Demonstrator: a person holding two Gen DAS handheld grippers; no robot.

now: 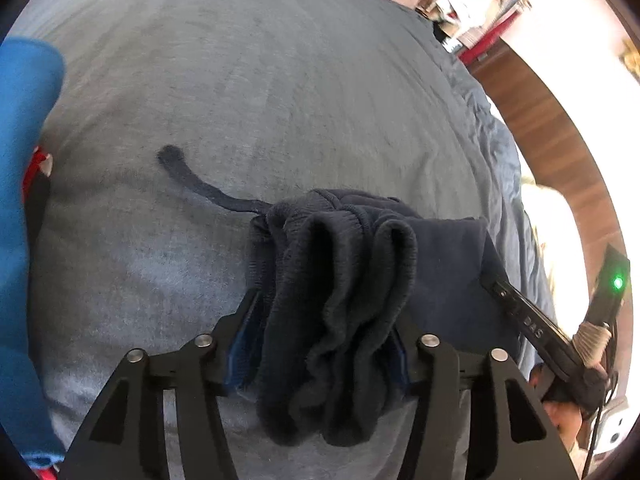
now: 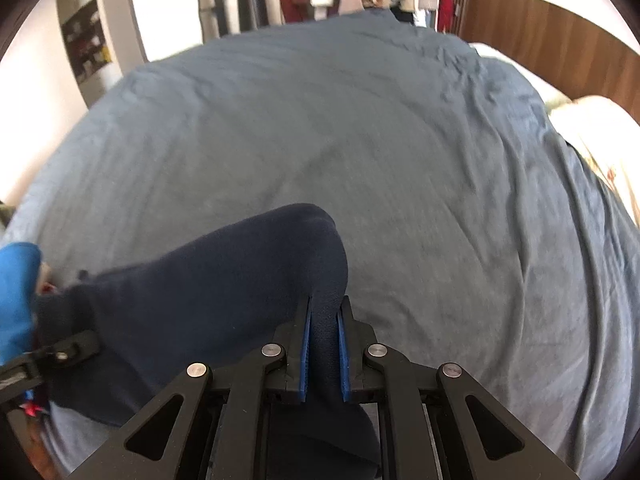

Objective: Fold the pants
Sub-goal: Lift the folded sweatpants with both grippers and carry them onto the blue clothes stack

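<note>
Between the blue pads of the left gripper (image 1: 320, 320), a thick bunch of the dark navy pants (image 1: 340, 300) was pinched tight. The ribbed waistband was gathered in soft folds there, and some of it was hung down over the black fingers. A thin drawstring (image 1: 192, 178) was stretched out from the bunch and was laid flat on the gray-blue bed cover (image 1: 280, 80). At the right edge of that view, the right gripper (image 1: 532, 328) was seen beside the same cloth.

From the right wrist, the right gripper (image 2: 325, 344) was seen squeezed shut on another fold of the pants (image 2: 200, 300). The cloth was pulled up between the two blue pads and was spread away to the left, lifted a little above the bed cover (image 2: 400, 140). Something bright blue (image 2: 16, 292) was seen at the far left. Wood paneling (image 2: 540, 28) was seen behind the bed.
</note>
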